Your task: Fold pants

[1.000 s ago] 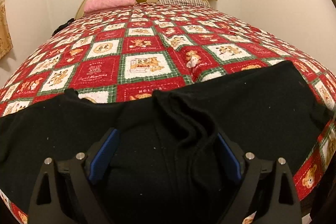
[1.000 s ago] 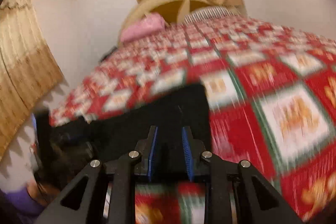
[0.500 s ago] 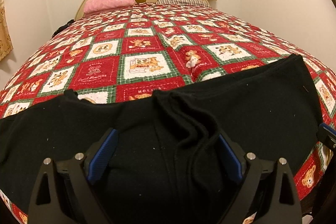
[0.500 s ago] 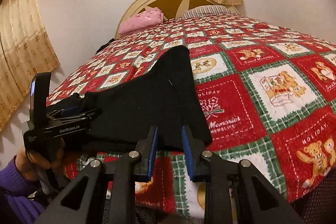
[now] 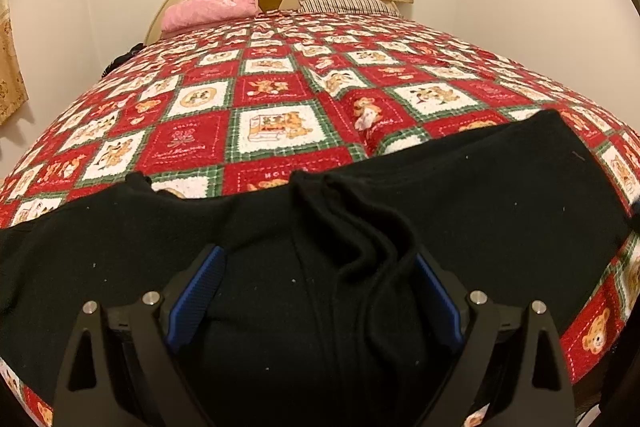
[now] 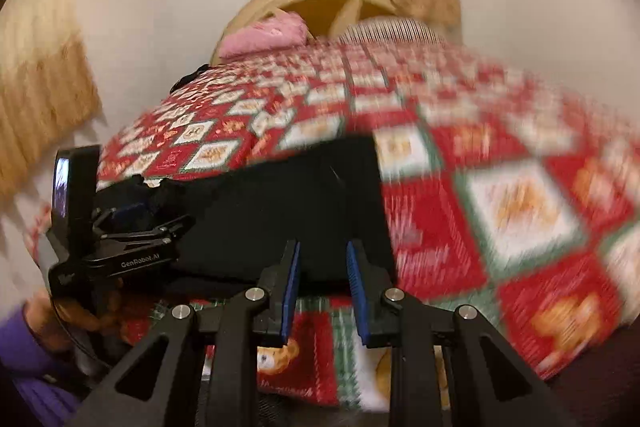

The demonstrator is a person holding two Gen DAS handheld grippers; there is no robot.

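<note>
Keep the left gripper (image 5: 316,291), jaws spread wide, straddling the bunched ridge of the black pants (image 5: 500,195). Bring the right gripper (image 6: 322,287), jaws narrowly parted and empty, squarely onto the pants' near edge on the bed (image 6: 520,211) before pinching.

"GenRobot.AI" on left hand-held gripper (image 6: 132,223)

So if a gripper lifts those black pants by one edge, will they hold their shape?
Probably not. The pants already bunch into soft ridges between the left gripper's open fingers, so they look floppy and would likely droop. Lying flat on the quilt, they seem thin and probably light. Pushed, they would likely wrinkle.
</note>
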